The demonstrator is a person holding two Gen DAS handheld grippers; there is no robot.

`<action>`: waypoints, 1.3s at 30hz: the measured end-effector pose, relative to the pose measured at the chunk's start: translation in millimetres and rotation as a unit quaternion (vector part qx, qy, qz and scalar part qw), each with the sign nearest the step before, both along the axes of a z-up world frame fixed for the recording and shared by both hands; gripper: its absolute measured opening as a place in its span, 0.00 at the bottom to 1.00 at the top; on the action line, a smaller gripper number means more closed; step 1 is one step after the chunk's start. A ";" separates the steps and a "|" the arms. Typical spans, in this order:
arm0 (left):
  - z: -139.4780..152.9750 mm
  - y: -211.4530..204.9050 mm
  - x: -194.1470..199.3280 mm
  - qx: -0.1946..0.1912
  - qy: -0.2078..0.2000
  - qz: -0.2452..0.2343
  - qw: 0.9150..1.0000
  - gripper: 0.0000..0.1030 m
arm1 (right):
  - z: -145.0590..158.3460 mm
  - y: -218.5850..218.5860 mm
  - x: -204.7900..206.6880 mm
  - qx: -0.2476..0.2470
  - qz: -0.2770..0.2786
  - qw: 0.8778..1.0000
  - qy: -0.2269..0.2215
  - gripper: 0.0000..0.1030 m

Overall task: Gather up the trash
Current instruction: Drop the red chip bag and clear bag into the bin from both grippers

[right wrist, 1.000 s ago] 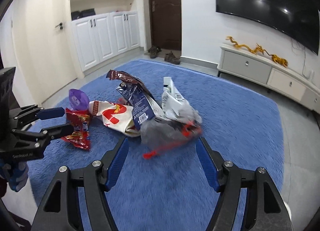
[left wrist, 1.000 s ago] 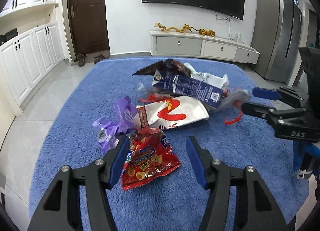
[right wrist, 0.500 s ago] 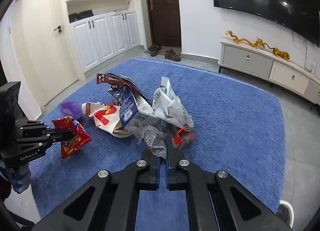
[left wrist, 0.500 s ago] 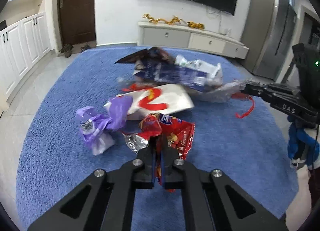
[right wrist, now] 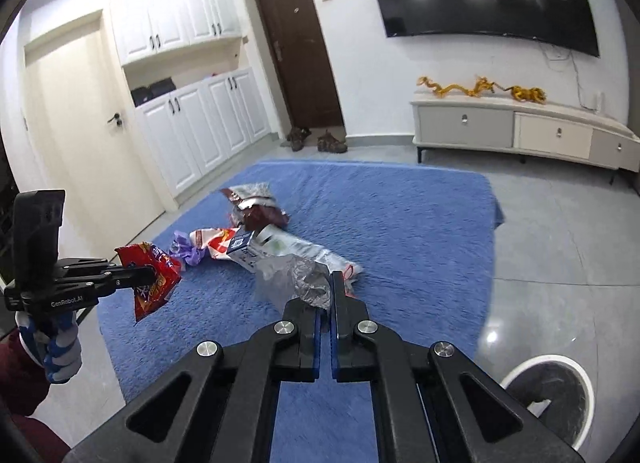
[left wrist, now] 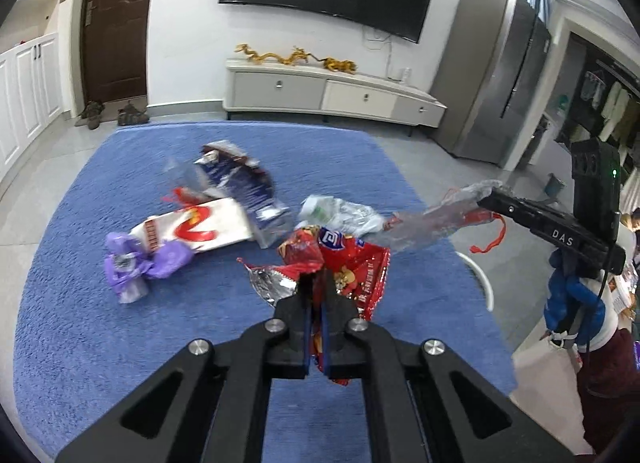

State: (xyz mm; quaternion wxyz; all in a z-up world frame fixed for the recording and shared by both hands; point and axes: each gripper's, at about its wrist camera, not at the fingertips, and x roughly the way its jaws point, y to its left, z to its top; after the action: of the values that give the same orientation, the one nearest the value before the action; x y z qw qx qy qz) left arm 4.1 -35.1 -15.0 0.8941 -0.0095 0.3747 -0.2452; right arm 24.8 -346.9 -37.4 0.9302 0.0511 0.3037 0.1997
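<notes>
Trash on rug, bin nearby

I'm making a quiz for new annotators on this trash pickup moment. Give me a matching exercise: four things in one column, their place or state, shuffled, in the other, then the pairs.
Things
1. red snack bag
2. clear plastic bag
3. purple wrapper
4. white bin

Places or states
A. lying on the blue rug
B. pinched in the left claw
C. standing on the grey floor beside the rug
D. pinched in the right claw

Pairs: 1-B, 2-D, 3-A, 4-C
</notes>
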 end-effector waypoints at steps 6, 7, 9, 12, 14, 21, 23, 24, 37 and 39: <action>17.5 -41.1 -10.3 0.021 -0.017 -0.031 0.999 0.03 | 15.4 -42.6 -31.2 0.020 -0.027 0.999 -0.032 0.03; 18.6 -50.0 -10.7 0.025 -0.017 -0.038 0.999 0.03 | 16.1 -51.0 -35.1 0.022 -0.035 0.999 -0.035 0.03; 18.2 -68.2 -9.7 0.033 -0.015 -0.054 0.998 0.03 | 14.4 -70.1 -40.9 0.023 -0.054 0.998 -0.038 0.03; 12.2 -107.9 -6.7 0.045 -0.007 -0.083 0.996 0.03 | 3.5 -105.0 -48.1 0.030 -0.089 0.995 -0.030 0.03; 5.9 -137.2 -4.4 0.049 -0.001 -0.105 0.993 0.03 | -8.7 -129.0 -54.3 0.035 -0.118 0.992 -0.019 0.03; -19.9 -248.0 8.0 0.061 0.028 -0.186 0.980 0.03 | -59.5 -202.3 -64.2 0.035 -0.205 0.977 0.034 0.03; -30.5 -281.4 15.0 0.062 0.041 -0.203 0.976 0.03 | -80.6 -222.3 -62.1 0.037 -0.230 0.971 0.057 0.03; -35.6 -295.3 18.6 0.063 0.046 -0.207 0.975 0.03 | -89.8 -230.4 -60.2 0.037 -0.239 0.968 0.066 0.04; -104.4 -420.9 55.8 0.081 0.106 -0.222 0.966 0.06 | -197.5 -299.3 -32.6 0.058 -0.323 0.931 0.159 0.42; -110.5 -431.5 58.2 0.085 0.118 -0.225 0.963 0.08 | -202.1 -302.0 -35.9 0.058 -0.330 0.928 0.163 0.46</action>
State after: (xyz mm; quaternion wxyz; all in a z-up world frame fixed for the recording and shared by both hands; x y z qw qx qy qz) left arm 62.3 -466.5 -125.5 0.7625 0.1222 0.4896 -0.4049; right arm -11.1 -648.9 -239.5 0.8764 0.2344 0.4054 -0.1126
